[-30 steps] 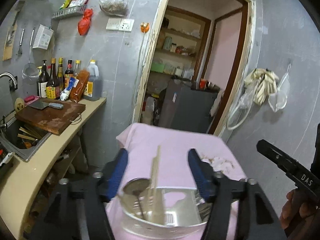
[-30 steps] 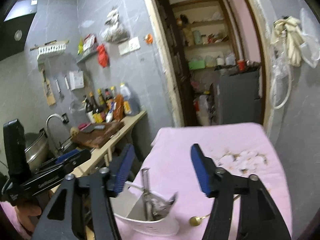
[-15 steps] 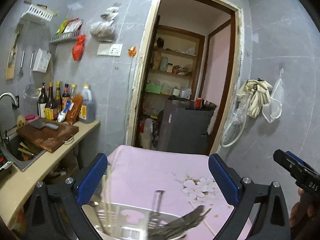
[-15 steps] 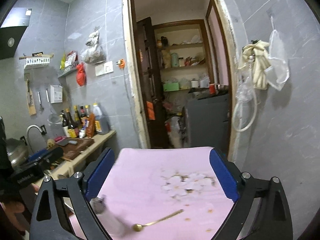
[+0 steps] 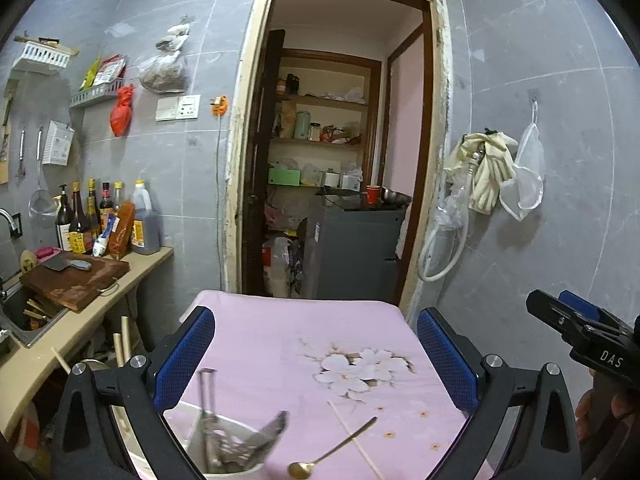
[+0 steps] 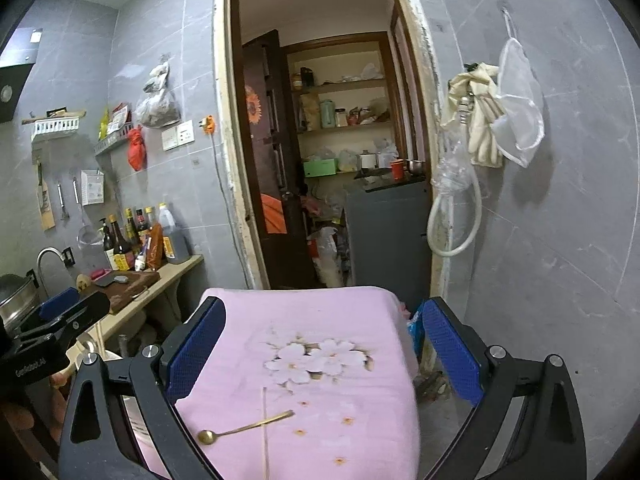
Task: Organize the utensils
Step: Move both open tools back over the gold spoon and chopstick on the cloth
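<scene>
A pink flowered cloth covers the table (image 5: 280, 344). At its near left corner stands a white utensil holder (image 5: 240, 470) with several metal utensils in it. A gold spoon (image 5: 332, 450) and one pale chopstick (image 5: 356, 444) lie loose on the cloth to its right. My left gripper (image 5: 316, 360) hangs open and wide above the table, nothing between its blue pads. My right gripper (image 6: 324, 354) is open too and holds nothing, with the spoon (image 6: 244, 428) and chopstick (image 6: 265, 432) below it. Each gripper shows at the edge of the other's view.
A counter (image 5: 144, 264) runs along the left wall with a wooden cutting board (image 5: 76, 284), sauce bottles (image 5: 100, 220) and a sink (image 5: 24, 316). An open doorway (image 5: 336, 160) and a grey cabinet (image 5: 356, 252) lie beyond the table. A hose and gloves (image 5: 484, 172) hang on the right wall.
Both grippers have widened their jaws and drawn back from the table. The utensil holder has dropped to the lower left of the left wrist view and left the right wrist view.
</scene>
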Demonstrator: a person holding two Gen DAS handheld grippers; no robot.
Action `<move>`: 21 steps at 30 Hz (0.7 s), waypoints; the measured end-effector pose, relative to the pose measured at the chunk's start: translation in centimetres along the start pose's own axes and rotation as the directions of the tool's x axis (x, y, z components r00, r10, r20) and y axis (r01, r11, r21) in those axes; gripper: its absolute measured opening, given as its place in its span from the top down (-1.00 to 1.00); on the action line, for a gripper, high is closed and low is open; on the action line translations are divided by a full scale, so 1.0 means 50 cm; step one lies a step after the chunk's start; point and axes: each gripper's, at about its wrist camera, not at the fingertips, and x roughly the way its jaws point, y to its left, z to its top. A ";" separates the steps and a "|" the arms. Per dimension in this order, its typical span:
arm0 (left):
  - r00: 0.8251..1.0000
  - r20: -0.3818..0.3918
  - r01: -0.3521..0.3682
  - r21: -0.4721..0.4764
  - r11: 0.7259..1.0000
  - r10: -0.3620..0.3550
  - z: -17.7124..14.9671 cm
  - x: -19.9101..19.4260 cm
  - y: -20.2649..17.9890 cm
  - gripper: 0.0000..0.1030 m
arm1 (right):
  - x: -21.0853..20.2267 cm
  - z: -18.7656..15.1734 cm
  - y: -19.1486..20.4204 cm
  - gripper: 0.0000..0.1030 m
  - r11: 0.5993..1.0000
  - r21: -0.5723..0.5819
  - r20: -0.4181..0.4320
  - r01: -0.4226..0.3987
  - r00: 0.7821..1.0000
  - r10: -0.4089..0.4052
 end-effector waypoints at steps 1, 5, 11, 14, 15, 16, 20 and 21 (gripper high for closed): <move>1.000 0.001 0.003 0.005 1.000 -0.003 -0.001 0.003 -0.011 -0.98 | 0.003 -0.002 -0.012 -0.89 1.000 0.002 -0.003 0.004 1.000 -0.004; 1.000 0.000 0.028 0.028 0.999 -0.028 -0.008 0.017 -0.044 -0.98 | 0.008 -0.018 -0.050 -0.89 0.999 0.007 -0.017 0.042 0.999 -0.042; 0.997 -0.035 0.076 0.083 0.994 -0.073 -0.025 0.046 -0.081 -0.98 | 0.010 -0.057 -0.094 -0.89 0.995 0.019 -0.073 0.102 0.992 -0.100; 0.993 -0.059 0.105 0.092 0.990 -0.099 -0.037 0.057 -0.092 -0.98 | 0.007 -0.075 -0.106 -0.89 0.993 0.027 -0.093 0.117 0.989 -0.114; 0.992 -0.069 0.115 0.092 0.989 -0.109 -0.041 0.061 -0.095 -0.98 | 0.006 -0.081 -0.111 -0.89 0.992 0.032 -0.101 0.120 0.988 -0.117; 0.989 -0.081 0.130 0.089 0.987 -0.123 -0.045 0.066 -0.099 -0.98 | 0.005 -0.085 -0.115 -0.89 0.992 0.035 -0.107 0.123 0.987 -0.119; 0.979 -0.114 0.182 0.079 0.980 -0.172 -0.061 0.077 -0.116 -0.97 | 0.008 -0.108 -0.125 -0.89 0.991 0.044 -0.139 0.127 0.983 -0.120; 0.976 -0.123 0.189 0.079 0.979 -0.178 -0.066 0.081 -0.121 -0.94 | 0.012 -0.114 -0.128 -0.89 0.991 0.049 -0.152 0.121 0.982 -0.112</move>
